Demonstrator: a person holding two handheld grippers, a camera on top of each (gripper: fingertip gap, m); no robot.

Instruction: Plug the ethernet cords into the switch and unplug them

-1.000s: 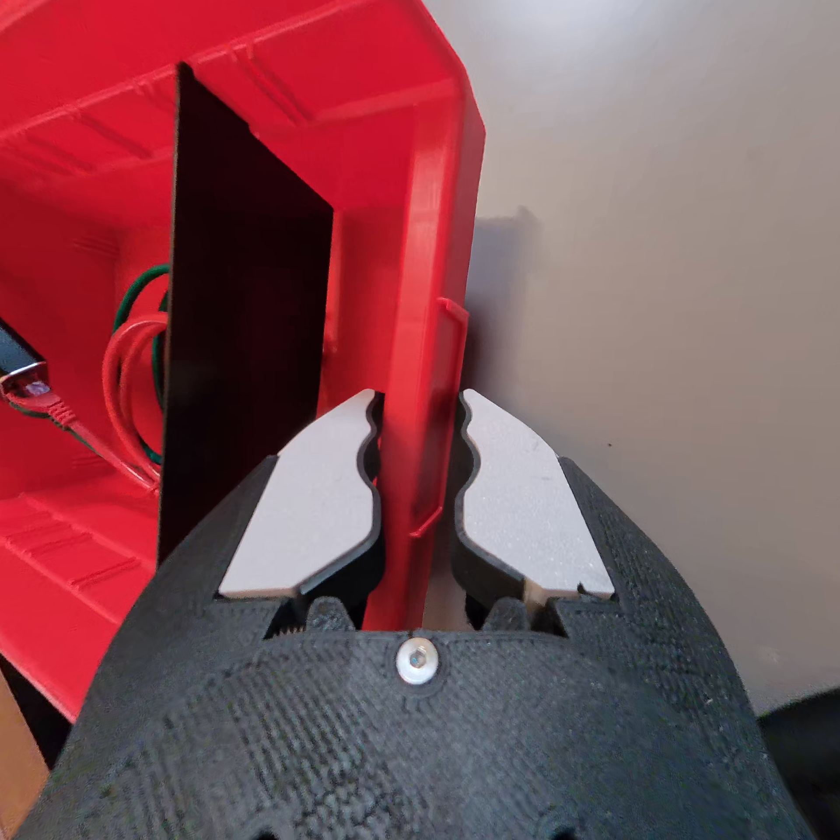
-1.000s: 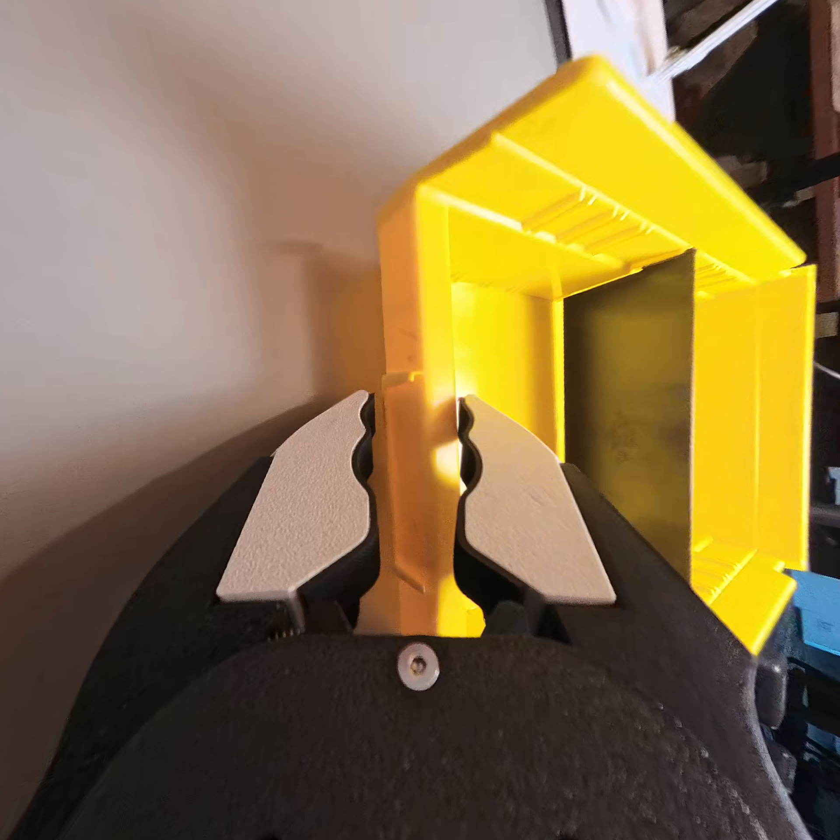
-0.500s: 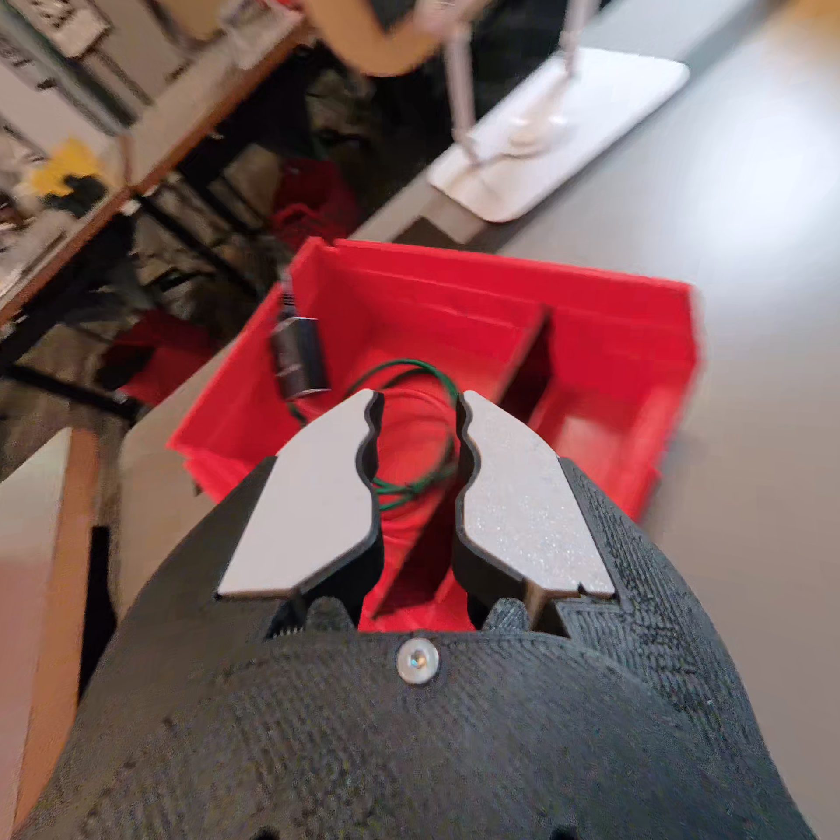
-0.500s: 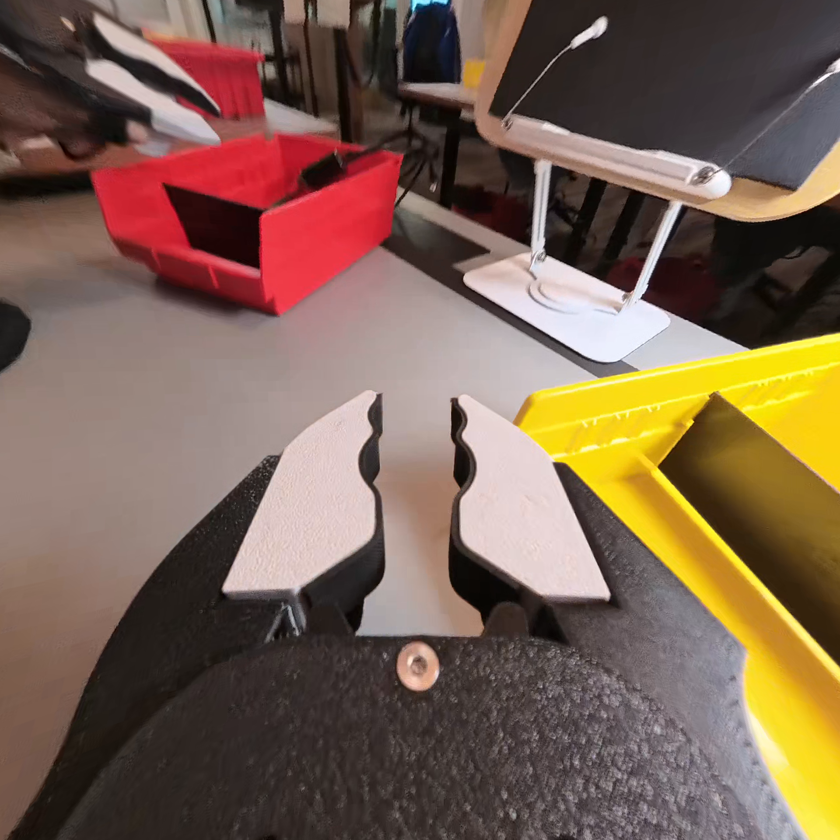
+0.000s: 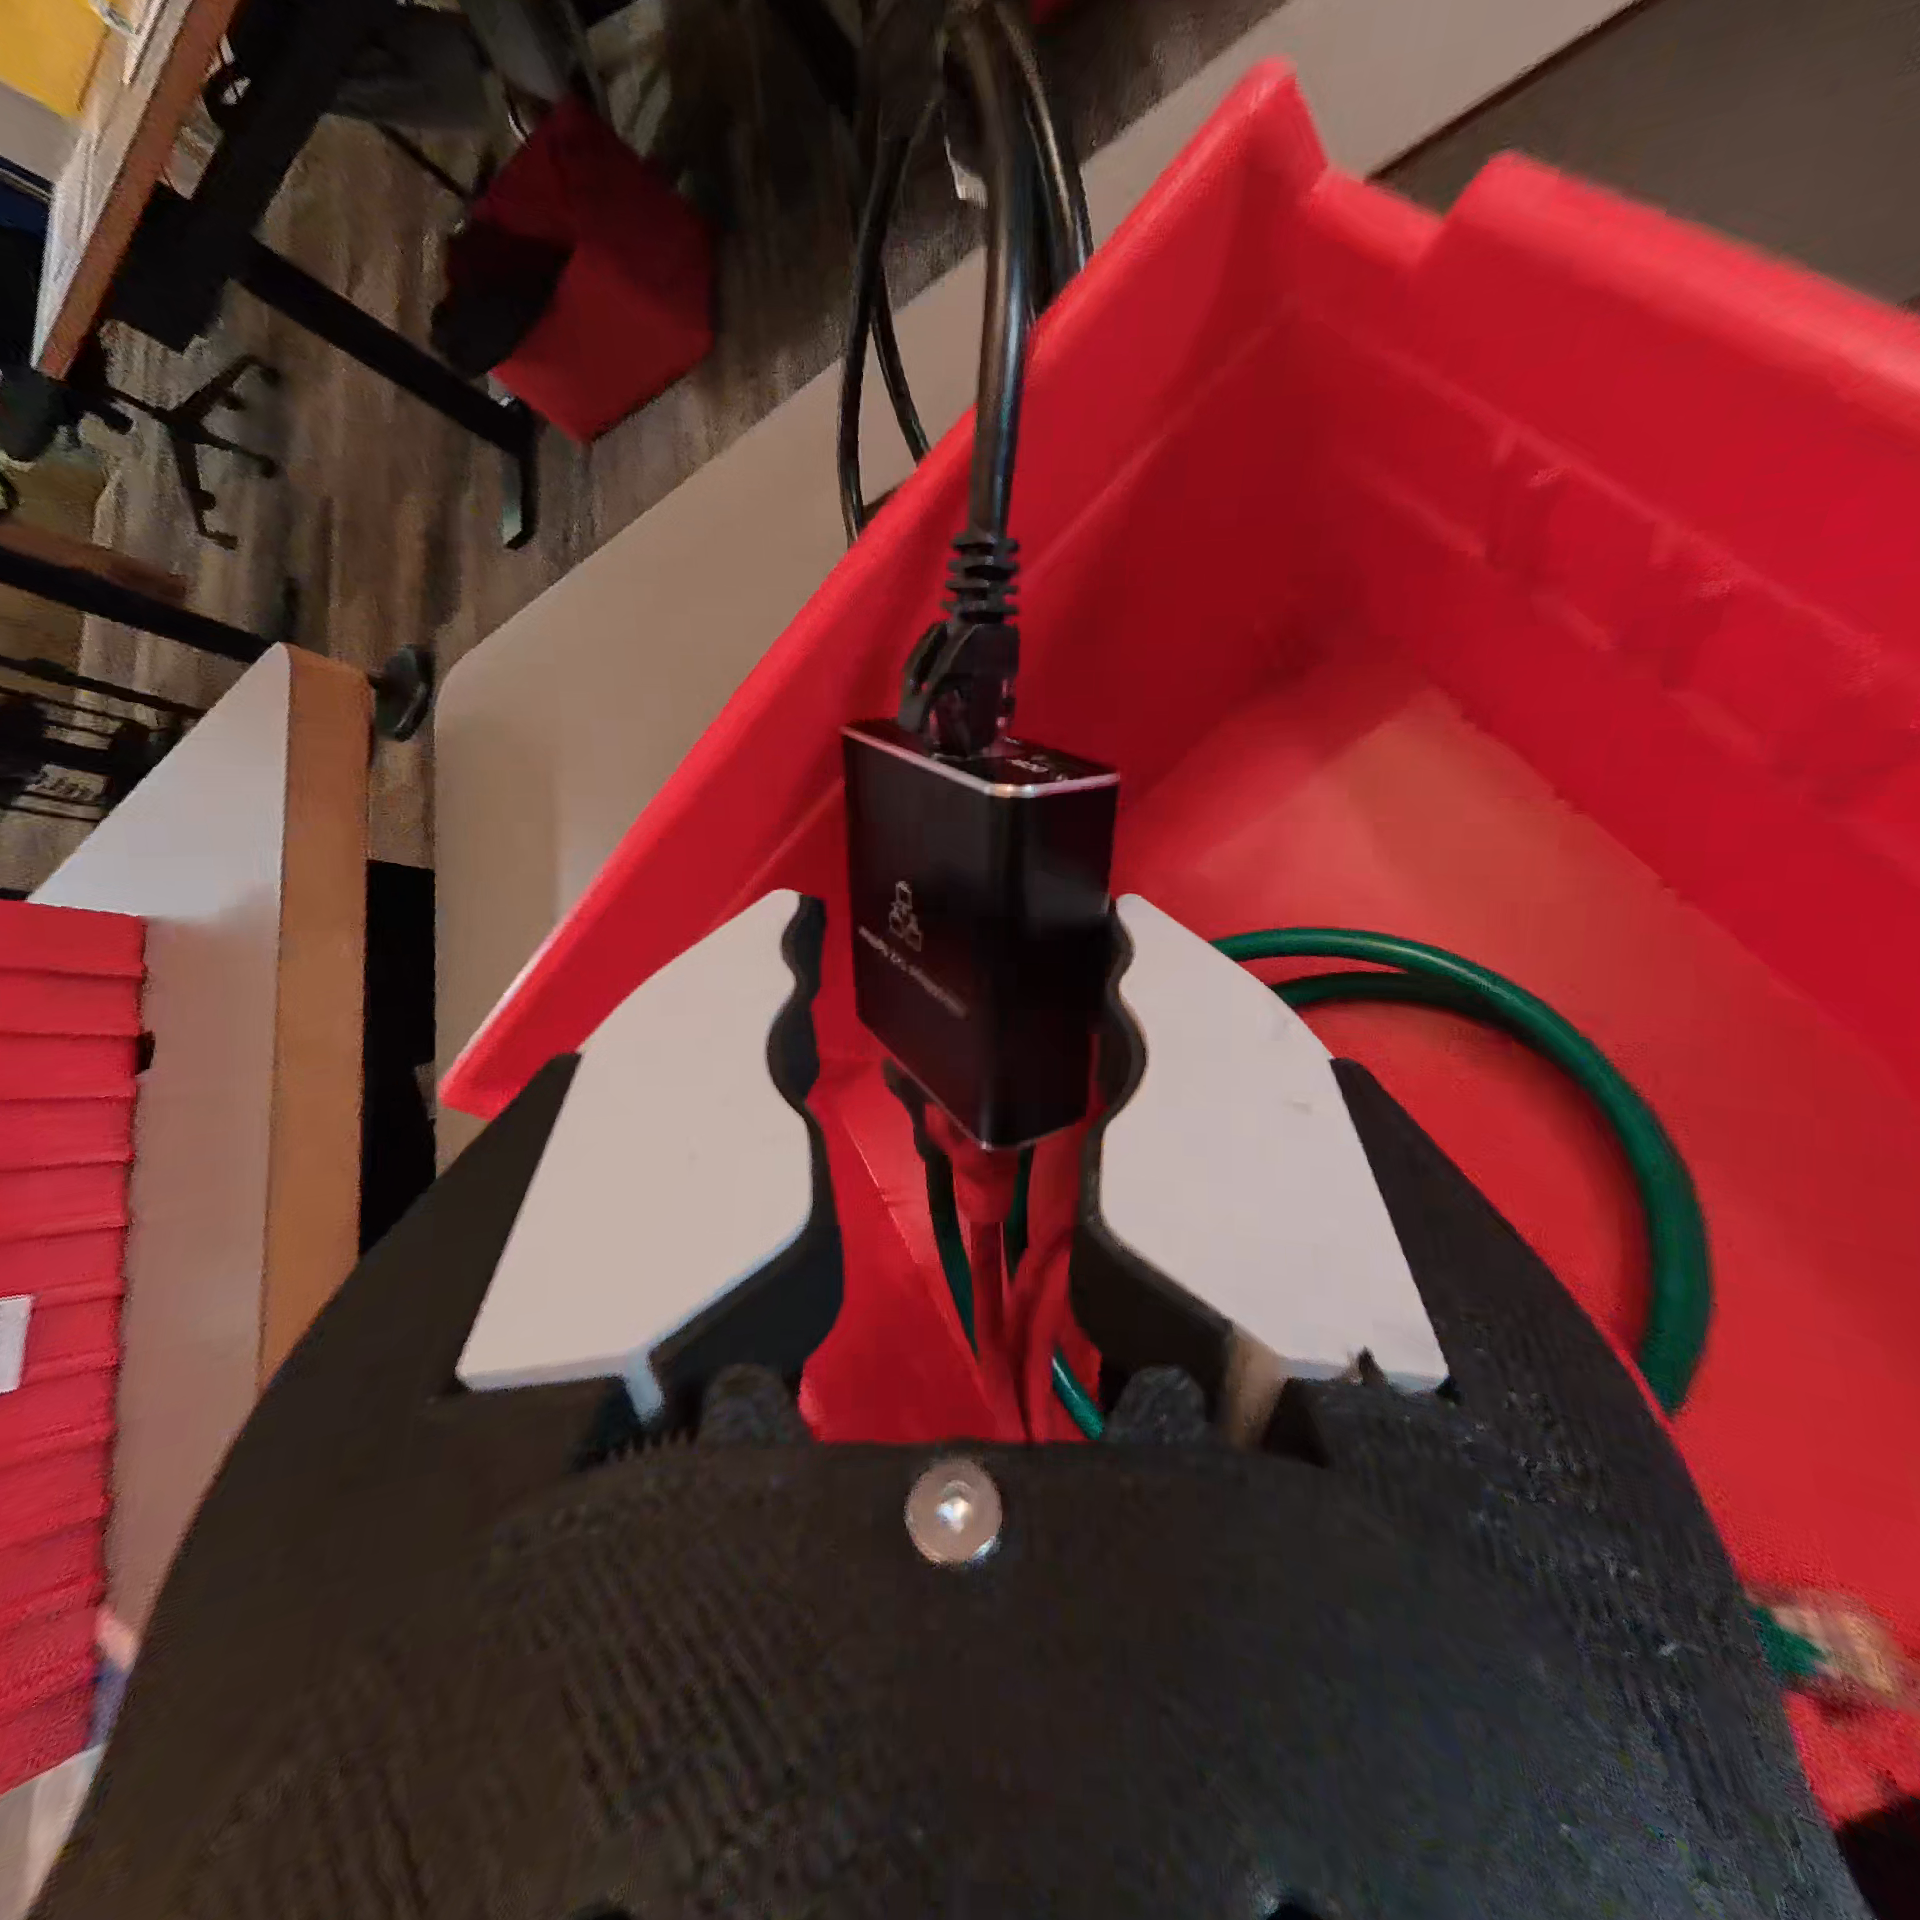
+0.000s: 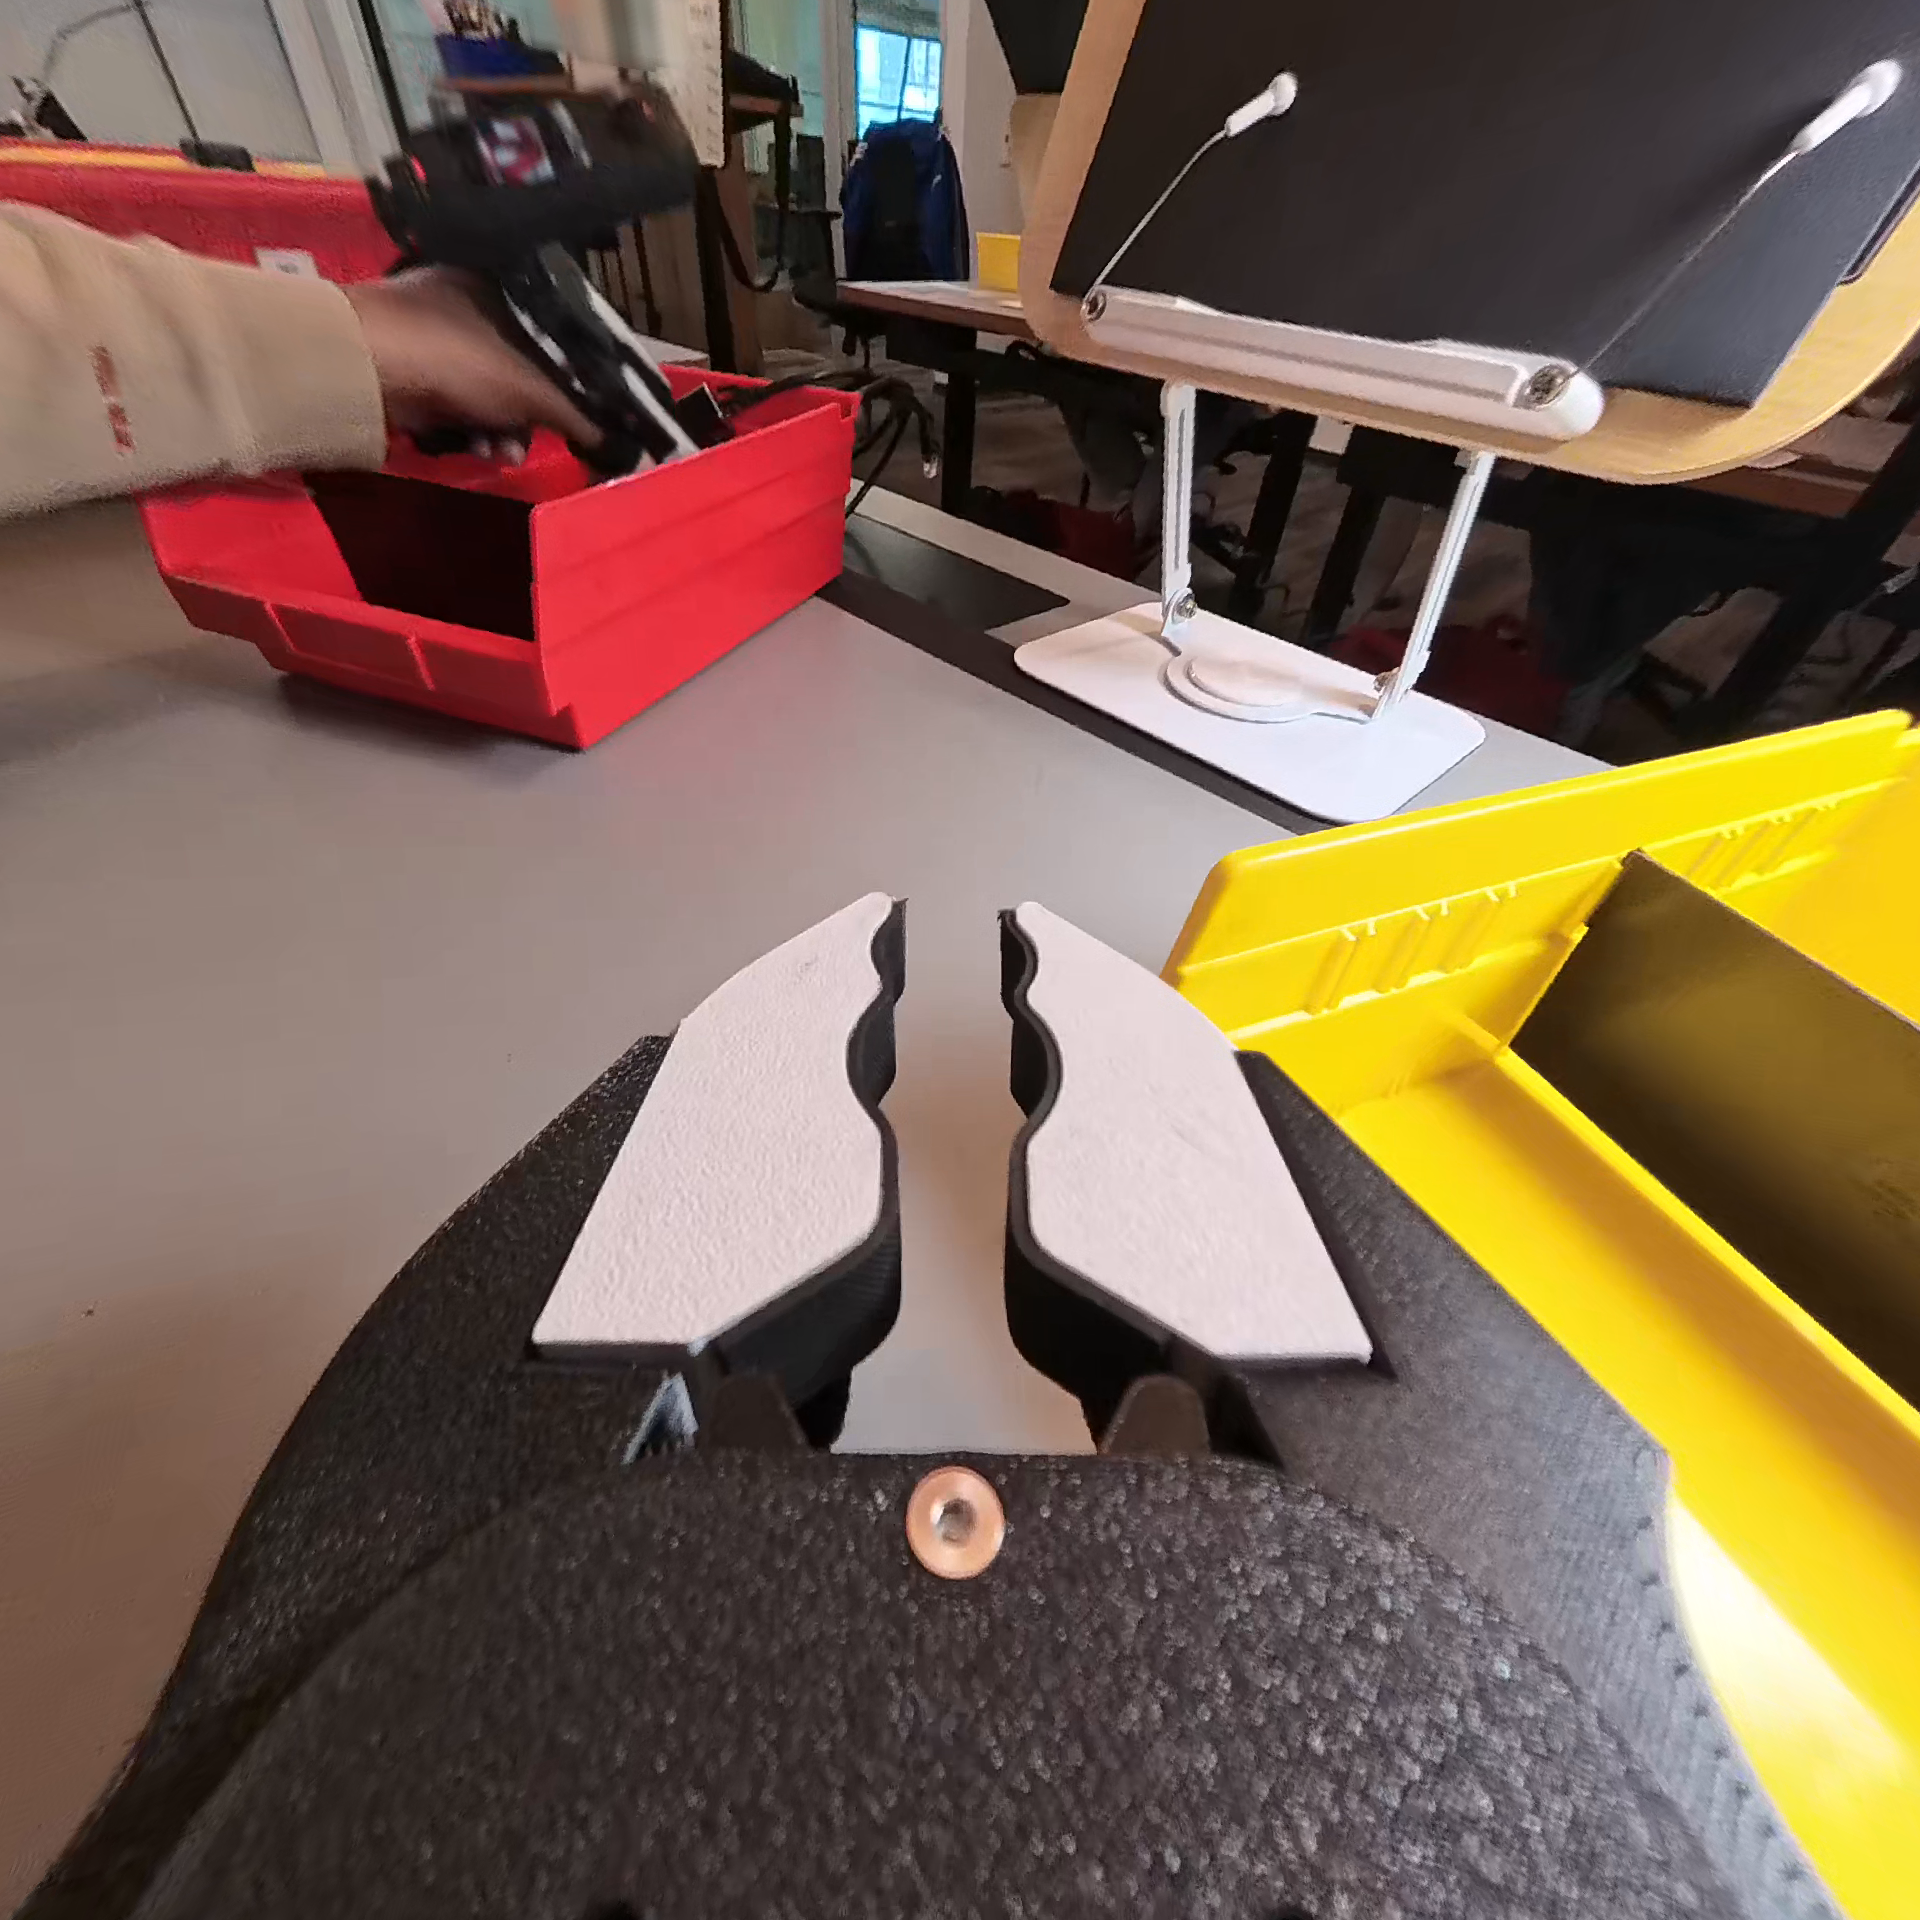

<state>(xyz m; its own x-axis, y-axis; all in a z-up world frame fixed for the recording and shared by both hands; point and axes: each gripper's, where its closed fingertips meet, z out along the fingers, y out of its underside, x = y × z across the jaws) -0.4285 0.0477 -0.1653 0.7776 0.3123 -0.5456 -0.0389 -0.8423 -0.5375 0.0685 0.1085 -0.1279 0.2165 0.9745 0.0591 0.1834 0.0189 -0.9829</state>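
In the left wrist view the black switch (image 5: 977, 935) stands on end inside the red bin (image 5: 1455, 499). A black cord (image 5: 982, 644) is plugged into its far end. A red cord (image 5: 987, 1205) leaves its near end, and a green cord (image 5: 1558, 1039) loops on the bin floor. My left gripper (image 5: 961, 920) is open, its jaws on either side of the switch, with a thin gap on the left. My right gripper (image 6: 951, 920) is slightly open and empty over the grey table (image 6: 416, 935). From there I see the left gripper (image 6: 613, 364) reaching into the red bin (image 6: 675, 582).
A yellow bin (image 6: 1351, 935) with a dark divider (image 6: 1714, 1039) sits right beside the right gripper. A white stand (image 6: 1247, 717) holding a black board is at the table's far edge. A person's sleeve (image 6: 177, 364) reaches to the red bin. A red stack (image 5: 62, 1247) is left of it. My hands' fingertips stand some 50 cm from each other.
A second ago each gripper clamped a bin wall, then both let go. The left gripper has dropped into the red bin and opened wider around the switch. The right gripper has hardly moved.
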